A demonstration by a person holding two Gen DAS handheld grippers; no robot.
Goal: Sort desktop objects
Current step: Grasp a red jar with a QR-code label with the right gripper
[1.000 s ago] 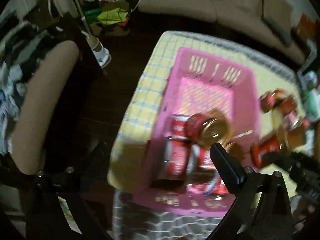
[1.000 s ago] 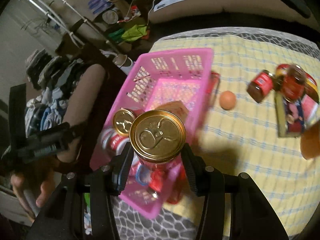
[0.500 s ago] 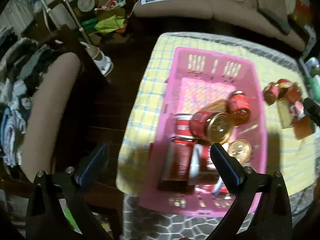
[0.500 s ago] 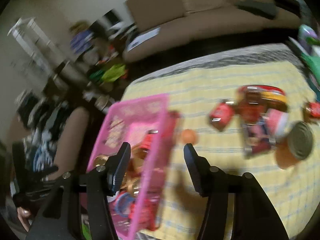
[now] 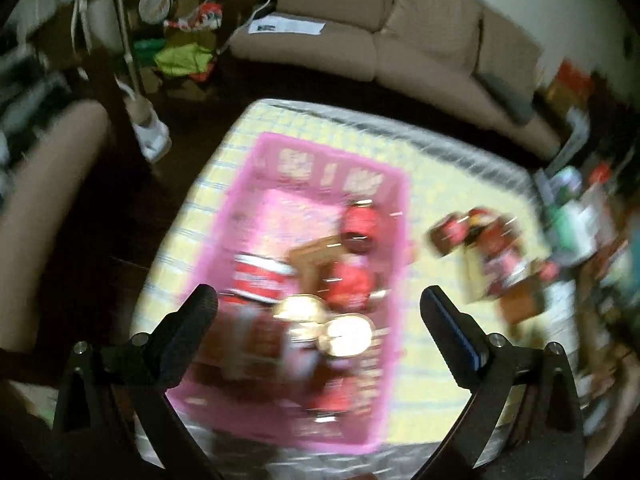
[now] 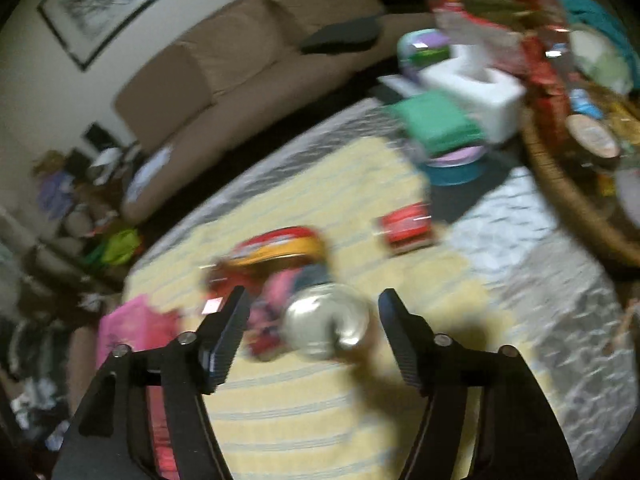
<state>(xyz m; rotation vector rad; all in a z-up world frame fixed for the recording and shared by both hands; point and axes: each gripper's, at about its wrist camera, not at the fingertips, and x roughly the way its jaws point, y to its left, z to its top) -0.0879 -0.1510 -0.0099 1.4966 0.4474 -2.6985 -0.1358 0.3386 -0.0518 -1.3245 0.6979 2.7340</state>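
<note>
On my right gripper (image 6: 312, 312) the 2 black fingers (image 6: 224, 340) stand apart and are spreading wider, with nothing pinched; past them a blurred silver-topped round can (image 6: 326, 326) sits on the yellow checked tablecloth (image 6: 300, 420), clear of both pads. Just behind it I see a heap of red and pink packets and tins (image 6: 276, 256), and a small red can (image 6: 406, 226) lies on its side farther off. My left gripper (image 5: 318, 312) hangs with its fingers (image 5: 444, 320) wide apart and empty above the pink plastic basket (image 5: 248, 208), which holds red cans with gold lids (image 5: 344, 332) crowded at its near end. To the basket's right, more red tins (image 5: 480, 236) lie loose on the cloth. A beige sofa (image 5: 400, 40) runs behind the table.
</note>
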